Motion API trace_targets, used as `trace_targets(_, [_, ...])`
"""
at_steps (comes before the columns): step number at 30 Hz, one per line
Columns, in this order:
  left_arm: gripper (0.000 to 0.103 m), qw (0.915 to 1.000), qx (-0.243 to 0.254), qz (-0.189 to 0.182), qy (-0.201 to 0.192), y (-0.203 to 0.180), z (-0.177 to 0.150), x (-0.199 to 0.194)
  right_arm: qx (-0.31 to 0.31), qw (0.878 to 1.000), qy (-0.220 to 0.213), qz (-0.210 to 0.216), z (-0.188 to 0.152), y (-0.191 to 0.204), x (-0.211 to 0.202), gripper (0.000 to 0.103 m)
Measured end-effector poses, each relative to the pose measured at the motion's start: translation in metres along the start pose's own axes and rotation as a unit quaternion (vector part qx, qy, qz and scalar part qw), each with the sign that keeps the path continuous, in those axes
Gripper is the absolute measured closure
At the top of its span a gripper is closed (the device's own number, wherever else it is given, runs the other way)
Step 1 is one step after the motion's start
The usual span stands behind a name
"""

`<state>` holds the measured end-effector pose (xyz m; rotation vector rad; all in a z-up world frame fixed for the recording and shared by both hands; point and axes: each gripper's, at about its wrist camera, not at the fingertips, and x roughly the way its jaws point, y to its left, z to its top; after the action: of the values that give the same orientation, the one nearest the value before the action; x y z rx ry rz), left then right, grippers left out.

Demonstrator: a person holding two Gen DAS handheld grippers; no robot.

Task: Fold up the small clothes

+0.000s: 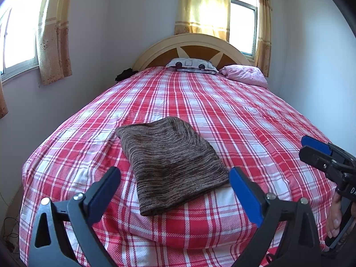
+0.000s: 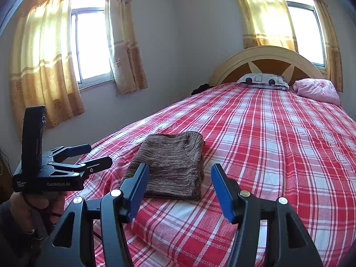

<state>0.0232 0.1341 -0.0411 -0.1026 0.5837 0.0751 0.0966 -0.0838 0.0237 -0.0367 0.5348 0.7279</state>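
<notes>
The folded brown knit garment lies flat on the red plaid bedcover, near the foot of the bed. The left gripper hovers just before it, fingers spread wide, nothing between them. The right gripper hovers beside it, fingers partly spread, also empty, clear of the garment.
</notes>
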Motion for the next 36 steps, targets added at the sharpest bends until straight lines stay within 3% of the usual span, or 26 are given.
trace_targets(9, [0.002,1.0000,0.001,0.002,-0.002,-0.0007,0.0012,-0.0013,0.001,1.000,-0.005,-0.004,-0.0002,-0.0007,-0.0025,0.043])
trace_targets(12, [0.002,1.0000,0.003,0.005,-0.001,-0.0004,0.0019,-0.0017,0.000,1.000,-0.008,-0.005,-0.0002,-0.0007,-0.0035,0.037])
trace_targets(36, [0.000,0.9994,0.019,0.022,-0.018,-0.0048,0.0097,-0.0094,-0.008,1.000,-0.027,-0.008,0.0010,0.0044,-0.0089,0.037])
